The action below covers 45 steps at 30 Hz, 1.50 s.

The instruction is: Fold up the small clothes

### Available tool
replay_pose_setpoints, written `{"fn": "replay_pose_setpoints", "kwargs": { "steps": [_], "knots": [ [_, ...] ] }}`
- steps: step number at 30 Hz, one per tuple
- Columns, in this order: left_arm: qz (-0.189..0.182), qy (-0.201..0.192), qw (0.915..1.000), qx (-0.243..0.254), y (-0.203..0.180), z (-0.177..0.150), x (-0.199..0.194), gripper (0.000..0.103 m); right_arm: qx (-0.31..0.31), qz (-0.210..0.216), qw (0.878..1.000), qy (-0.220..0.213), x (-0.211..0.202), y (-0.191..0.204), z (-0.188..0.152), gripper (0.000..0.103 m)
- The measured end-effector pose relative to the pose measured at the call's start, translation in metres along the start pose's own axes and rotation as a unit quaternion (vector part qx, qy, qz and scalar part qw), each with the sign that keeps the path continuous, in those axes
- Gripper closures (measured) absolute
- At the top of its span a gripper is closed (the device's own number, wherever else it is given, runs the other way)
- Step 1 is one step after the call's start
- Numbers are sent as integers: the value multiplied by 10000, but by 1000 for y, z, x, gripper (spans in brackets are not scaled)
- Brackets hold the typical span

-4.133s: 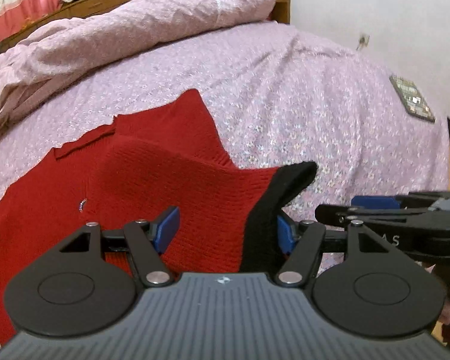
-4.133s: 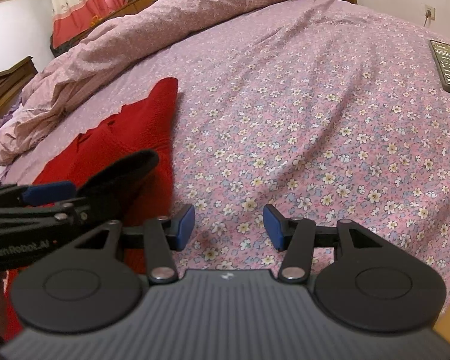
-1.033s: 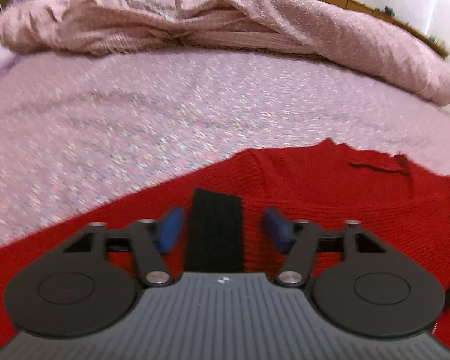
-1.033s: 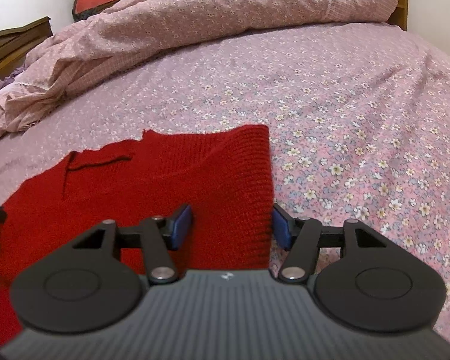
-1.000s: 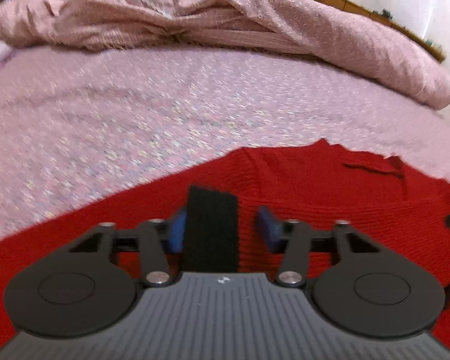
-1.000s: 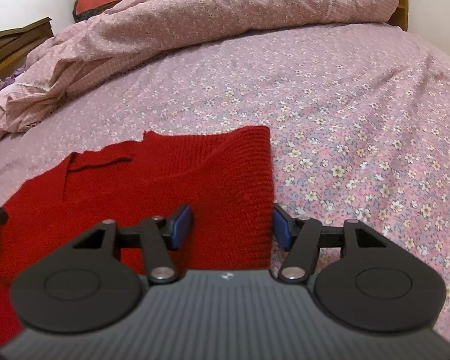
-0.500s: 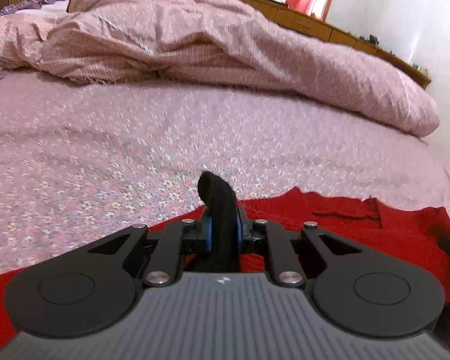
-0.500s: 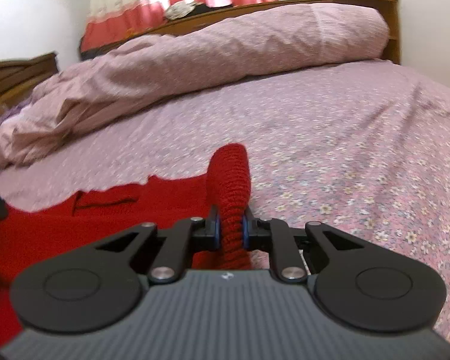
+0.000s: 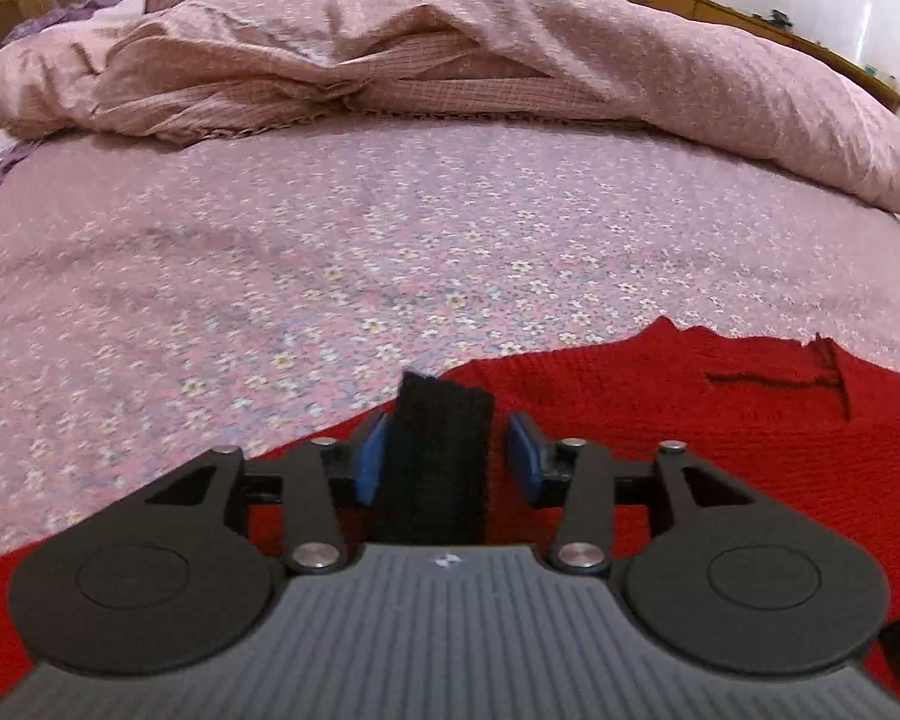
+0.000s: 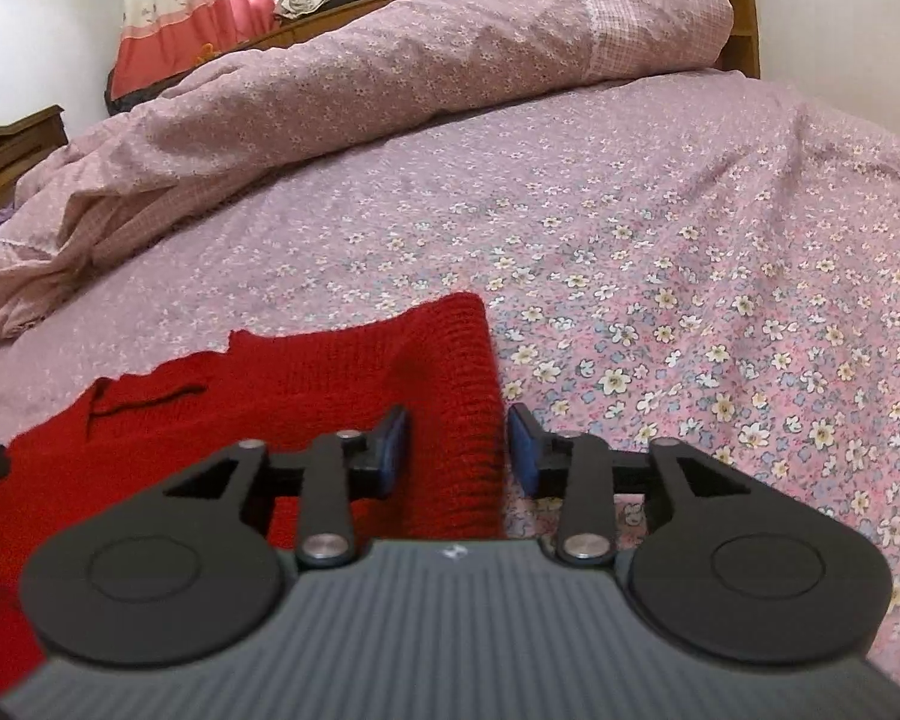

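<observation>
While both sets of jaws are opening, each has knit between its blue pads but no firm clamp on it. Between the fingers of the left gripper (image 9: 444, 459) stands the black cuff (image 9: 439, 444) of the red sweater (image 9: 690, 402), with a gap showing on the pad to its right side. Between the fingers of the right gripper (image 10: 457, 450) lies a folded red edge (image 10: 471, 396) of the same garment, close to the right pad and clear of the left one.

Just ahead of both grippers the sweater lies spread on the flowered bedsheet (image 10: 660, 276), its neckline slit visible in both wrist views. Beyond it the sheet is bare, and farthest off sits a bunched quilt (image 9: 450, 48).

Assessment: the garment appears soft, light and limp, with a coarse knit that should grip well against the pads but will sag and stretch if lifted from one point. Doubled edges and the ribbed cuff are judged the soundest holds; a matched pair of points would keep the fold square.
</observation>
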<state>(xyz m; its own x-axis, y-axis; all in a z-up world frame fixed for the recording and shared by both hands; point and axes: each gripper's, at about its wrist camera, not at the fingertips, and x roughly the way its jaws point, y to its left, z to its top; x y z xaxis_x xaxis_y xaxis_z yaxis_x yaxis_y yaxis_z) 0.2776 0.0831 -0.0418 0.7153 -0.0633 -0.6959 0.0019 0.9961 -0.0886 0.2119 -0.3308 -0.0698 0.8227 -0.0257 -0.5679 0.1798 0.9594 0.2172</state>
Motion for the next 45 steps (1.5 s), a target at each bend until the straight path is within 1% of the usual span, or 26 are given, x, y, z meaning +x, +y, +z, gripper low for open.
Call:
{"fn": "replay_pose_setpoints", "kwargs": {
  "steps": [2,3,5,7,11,15,20,26,29,30,34,39,45],
  "knots": [
    [75,48,9999,-52,3,0,-8,46,-24,-50,10000,-2,-6,1,0,57],
    [149,71,9998,-66,5,0,-13,45,-22,-65,10000,-8,-10,2,1,56],
    [304,80,9994,-123,10,-2,-25,38,-8,-92,10000,-31,-18,2,1,56],
    [432,42,9989,-188,15,-5,-39,34,-23,-105,9999,-79,-28,3,1,56],
    [656,28,9973,-332,27,-10,-66,28,-47,-18,9999,-145,-53,6,-1,55],
    [859,52,9946,-584,40,-20,-92,25,-134,150,9996,-180,-77,12,-3,55],
    [1066,138,9910,-803,53,-34,-119,23,-177,298,9994,-98,-100,17,-8,55],
    [1301,228,9850,-1111,67,-50,-145,22,-299,503,9983,-48,-125,26,-15,55],
    [1346,253,9823,-1280,76,-59,-155,22,-288,612,9977,-12,-135,29,-20,48],
    [1372,265,9808,-1361,80,-63,-160,22,-302,640,9975,-3,-138,31,-21,46],
    [1423,262,9757,-1643,94,-76,-174,22,-388,755,9963,117,-147,39,-31,46],
    [1564,301,9664,-2020,117,-97,-186,22,-518,834,9948,255,-159,50,-46,46],
    [1525,511,9490,-2712,151,-130,-191,22,-661,898,9928,437,-163,62,-60,46]
  ]
}}
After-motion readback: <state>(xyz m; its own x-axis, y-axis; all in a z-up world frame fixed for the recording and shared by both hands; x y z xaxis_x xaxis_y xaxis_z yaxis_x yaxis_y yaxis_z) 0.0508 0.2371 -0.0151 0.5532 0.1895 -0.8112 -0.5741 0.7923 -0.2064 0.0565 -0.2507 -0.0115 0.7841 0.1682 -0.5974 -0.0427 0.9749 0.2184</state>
